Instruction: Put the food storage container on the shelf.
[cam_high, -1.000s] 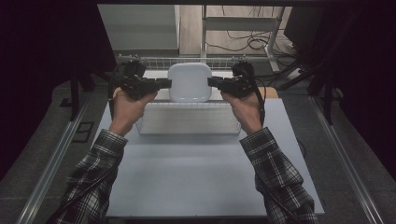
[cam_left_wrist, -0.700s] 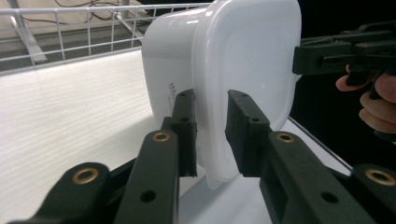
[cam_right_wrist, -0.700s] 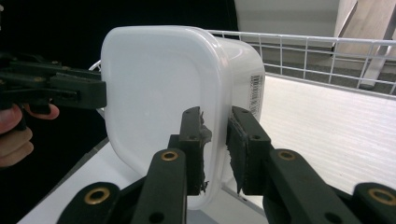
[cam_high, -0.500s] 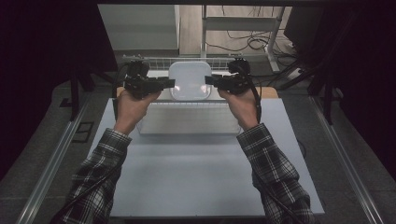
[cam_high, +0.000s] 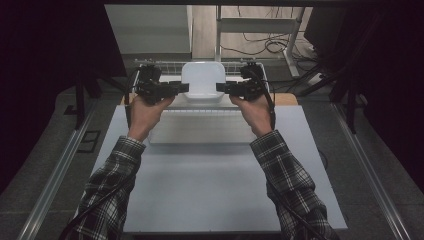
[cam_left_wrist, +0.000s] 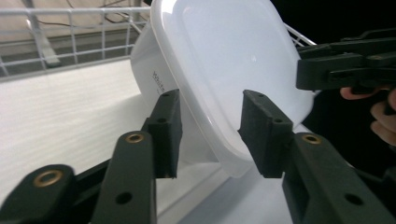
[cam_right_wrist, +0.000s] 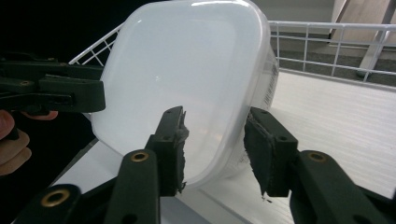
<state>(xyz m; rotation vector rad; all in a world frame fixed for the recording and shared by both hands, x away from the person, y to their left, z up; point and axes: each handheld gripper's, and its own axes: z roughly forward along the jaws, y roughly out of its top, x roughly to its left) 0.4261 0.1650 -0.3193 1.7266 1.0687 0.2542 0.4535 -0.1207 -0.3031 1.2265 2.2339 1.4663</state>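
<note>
A white lidded plastic container (cam_high: 202, 80) hangs between both grippers at the far end of the table, above a wire basket (cam_high: 150, 64). My left gripper (cam_high: 184, 88) is shut on its left rim and my right gripper (cam_high: 220, 87) on its right rim. In the left gripper view the jaws straddle the container's edge (cam_left_wrist: 219, 93), with one pad (cam_left_wrist: 261, 133) on the lid and the other against the wall. The right gripper view shows the same hold (cam_right_wrist: 215, 144) on the container (cam_right_wrist: 187, 70), with the other gripper (cam_right_wrist: 51, 93) across from it.
A white ribbed board (cam_high: 200, 127) lies on the white tabletop (cam_high: 210, 190) just in front of the basket. The basket's wire wall (cam_right_wrist: 327, 42) rises behind the container. Dark frames and cables stand beyond the table.
Both grippers have carried the container away from the person, from above the ribbed board to above the wire basket. The hold has not changed.
</note>
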